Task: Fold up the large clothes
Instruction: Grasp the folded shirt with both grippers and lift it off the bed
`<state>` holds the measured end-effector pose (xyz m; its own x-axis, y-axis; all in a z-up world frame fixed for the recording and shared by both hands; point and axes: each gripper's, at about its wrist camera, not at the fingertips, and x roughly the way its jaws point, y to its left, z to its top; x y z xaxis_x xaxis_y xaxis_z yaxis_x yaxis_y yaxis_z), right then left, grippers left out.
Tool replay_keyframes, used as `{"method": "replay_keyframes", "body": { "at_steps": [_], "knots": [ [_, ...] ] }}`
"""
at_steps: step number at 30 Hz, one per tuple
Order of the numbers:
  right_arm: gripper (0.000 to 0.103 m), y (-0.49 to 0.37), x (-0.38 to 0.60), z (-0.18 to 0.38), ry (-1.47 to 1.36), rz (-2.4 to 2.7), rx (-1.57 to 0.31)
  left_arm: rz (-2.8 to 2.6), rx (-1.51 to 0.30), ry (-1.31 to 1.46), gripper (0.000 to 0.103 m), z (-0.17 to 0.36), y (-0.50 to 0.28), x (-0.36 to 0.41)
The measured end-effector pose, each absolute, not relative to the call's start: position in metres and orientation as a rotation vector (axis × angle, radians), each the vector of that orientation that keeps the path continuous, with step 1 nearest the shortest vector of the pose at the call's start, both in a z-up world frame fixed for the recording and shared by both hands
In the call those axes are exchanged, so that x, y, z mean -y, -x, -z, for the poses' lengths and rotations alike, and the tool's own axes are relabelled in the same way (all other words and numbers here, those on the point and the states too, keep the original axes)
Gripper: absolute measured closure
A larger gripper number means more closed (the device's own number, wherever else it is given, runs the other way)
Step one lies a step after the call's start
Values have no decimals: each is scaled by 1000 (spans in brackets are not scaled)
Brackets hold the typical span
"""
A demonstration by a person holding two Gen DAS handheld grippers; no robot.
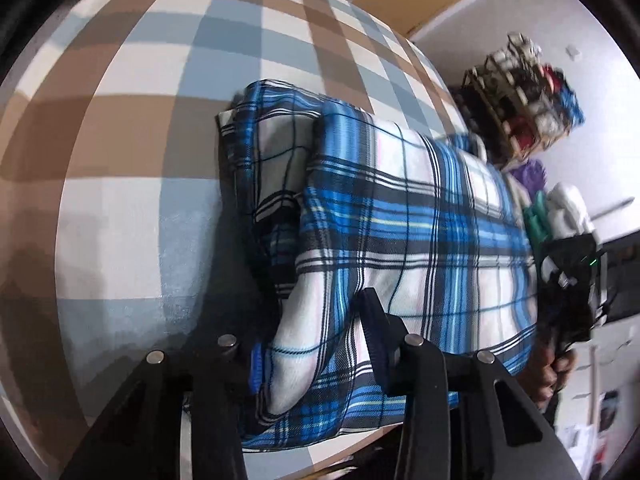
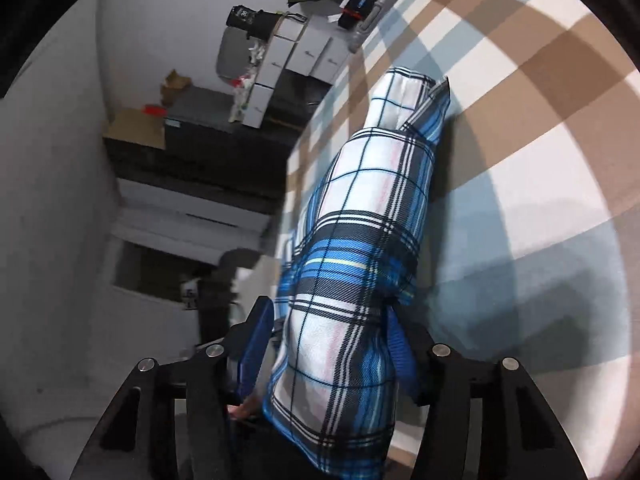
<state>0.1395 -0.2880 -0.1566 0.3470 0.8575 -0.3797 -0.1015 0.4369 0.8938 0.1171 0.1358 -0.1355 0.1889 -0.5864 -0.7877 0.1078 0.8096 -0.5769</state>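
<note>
A folded blue, white and black plaid garment point(image 1: 400, 216) lies as a thick bundle on a surface covered in a brown, grey and white checked cloth point(image 1: 160, 80). My left gripper point(image 1: 316, 352) is at the bundle's near end, with fabric bunched tight between its blue pads. In the right wrist view the same garment point(image 2: 360, 240) runs away from my right gripper point(image 2: 328, 344). The bundle sits between that gripper's fingers: the right pad point(image 2: 400, 352) touches it, while a thin gap shows at the left pad point(image 2: 252, 352). The right gripper point(image 1: 568, 288) and the hand holding it appear at the garment's far end.
A wooden rack point(image 1: 524, 100) full of small items stands beyond the covered surface in the left wrist view. White boxes point(image 2: 304, 52) and a dark counter point(image 2: 192, 152) are off the surface's left edge in the right wrist view. The checked cloth point(image 2: 520, 120) extends to the right.
</note>
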Motion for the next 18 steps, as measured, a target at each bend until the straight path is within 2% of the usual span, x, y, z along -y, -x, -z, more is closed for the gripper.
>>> {"method": "replay_keyframes", "body": {
  "at_steps": [3, 10, 11, 12, 14, 16, 18],
  "knots": [
    [39, -147, 280, 169, -858, -697, -1104, 506, -1307, 470, 62, 137, -118, -143],
    [37, -147, 261, 172, -684, -604, -1159, 477, -1310, 346, 62, 130, -110, -135],
    [41, -149, 258, 170, -663, -597, -1159, 481, -1312, 326, 62, 130, -110, -132],
    [45, -148, 258, 168, -641, -594, -1153, 490, -1314, 310, 67, 130, -110, -131],
    [58, -143, 259, 160, -597, -592, -1123, 502, -1315, 323, 69, 130, -111, -133],
    [67, -136, 258, 149, -549, -599, -1074, 513, -1318, 346, 74, 130, -113, -137],
    [70, -133, 251, 141, -522, -598, -1034, 526, -1317, 364, 80, 128, -113, -138]
  ]
}}
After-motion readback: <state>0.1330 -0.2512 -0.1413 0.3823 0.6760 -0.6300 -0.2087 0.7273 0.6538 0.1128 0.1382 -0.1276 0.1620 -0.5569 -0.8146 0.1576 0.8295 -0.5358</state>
